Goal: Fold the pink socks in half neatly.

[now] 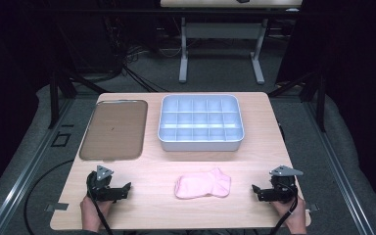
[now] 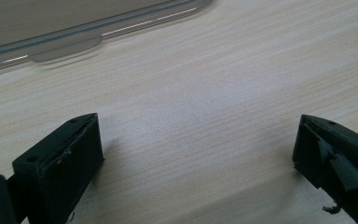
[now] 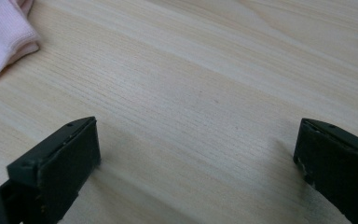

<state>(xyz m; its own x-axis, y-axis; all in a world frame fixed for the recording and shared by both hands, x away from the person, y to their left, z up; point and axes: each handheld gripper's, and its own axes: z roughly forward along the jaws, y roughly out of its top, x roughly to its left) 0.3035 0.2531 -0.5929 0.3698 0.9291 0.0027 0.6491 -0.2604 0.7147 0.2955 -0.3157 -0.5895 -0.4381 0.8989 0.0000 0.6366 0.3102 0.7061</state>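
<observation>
While both grippers rest low at the near edge of the counter (image 1: 254, 105), nothing is in hand yet, so the work looks to be at its very start. At the near left, the left gripper (image 1: 120, 188) sits with its jaws spread wide and empty; in the left gripper view only bare wood lies between them, with the rim of the lid (image 2: 98, 32) farther off. At the near right, the right gripper (image 1: 258, 191) is likewise spread wide with nothing between its jaws, and in the right gripper view a corner of the pink sock (image 3: 2, 35) shows at the upper left, near but not touching. In the high view that pink sock (image 1: 203, 185) lies flat between the two grippers, a little apart from each, looking folded or bunched, though the exact fold is hard to tell. Farther back, at the far left, a brown-tinted lid (image 1: 113, 129) lies flat on the counter. Just to its right, at the far middle, stands a pale divided organiser box (image 1: 200, 142), its compartments appearing empty as far as the high view shows. Judging from this layout, the sock is the thing to be picked up, probably to go into one of the compartments, with the lid perhaps to follow; none of that is done, and the grasp itself is not yet begun.
</observation>
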